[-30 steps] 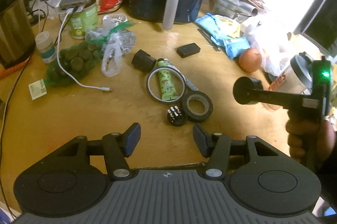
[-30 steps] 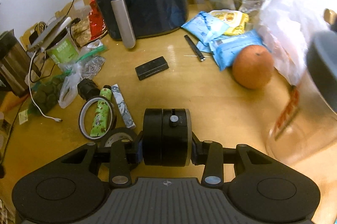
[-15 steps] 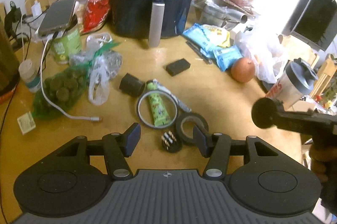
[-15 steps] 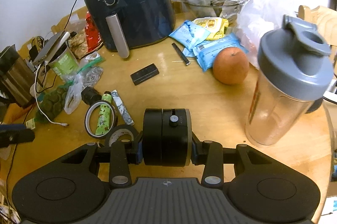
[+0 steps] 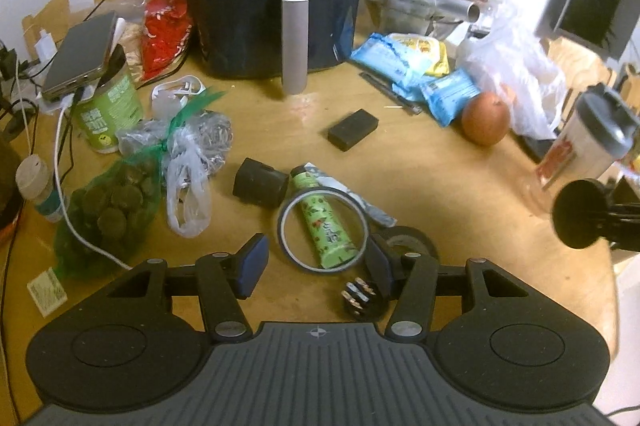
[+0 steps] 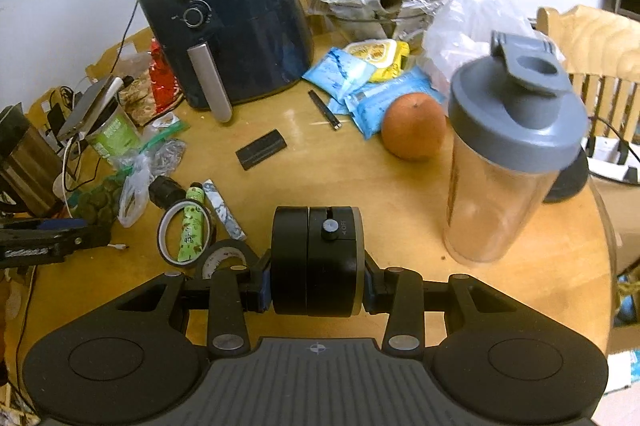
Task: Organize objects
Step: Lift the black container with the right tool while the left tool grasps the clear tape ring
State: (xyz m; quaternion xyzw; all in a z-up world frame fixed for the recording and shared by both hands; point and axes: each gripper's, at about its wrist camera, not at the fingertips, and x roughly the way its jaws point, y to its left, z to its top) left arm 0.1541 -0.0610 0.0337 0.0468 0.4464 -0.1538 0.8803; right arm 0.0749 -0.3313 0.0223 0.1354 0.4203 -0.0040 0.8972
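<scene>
Across the round wooden table (image 6: pixel 400 210), bare surface lies mostly at the front right, running out to the curved edge beside the shaker bottle (image 6: pixel 508 162), which stands upright near that rim; clutter fills the back and left. At the back, the dark air fryer (image 6: pixel 236 22) stands with its handle facing forward, and an orange (image 6: pixel 414 126) sits between it and the bottle, touching blue snack packets (image 6: pixel 360 86). Held above the table's open front area, the right gripper (image 6: pixel 316 262) clamps a black cylindrical device (image 6: pixel 316 262) between its pads, flat round faces against the fingers, so its axis runs left to right and its small knob faces up. The left gripper (image 5: pixel 316 262) hangs with fingers spread wide and nothing between them, over a clear tape ring (image 5: pixel 322 230) that encircles a green tube (image 5: pixel 322 222) whose cap points away toward the fryer. Just right lies a black tape roll (image 5: pixel 404 238), partly hidden by the finger.
</scene>
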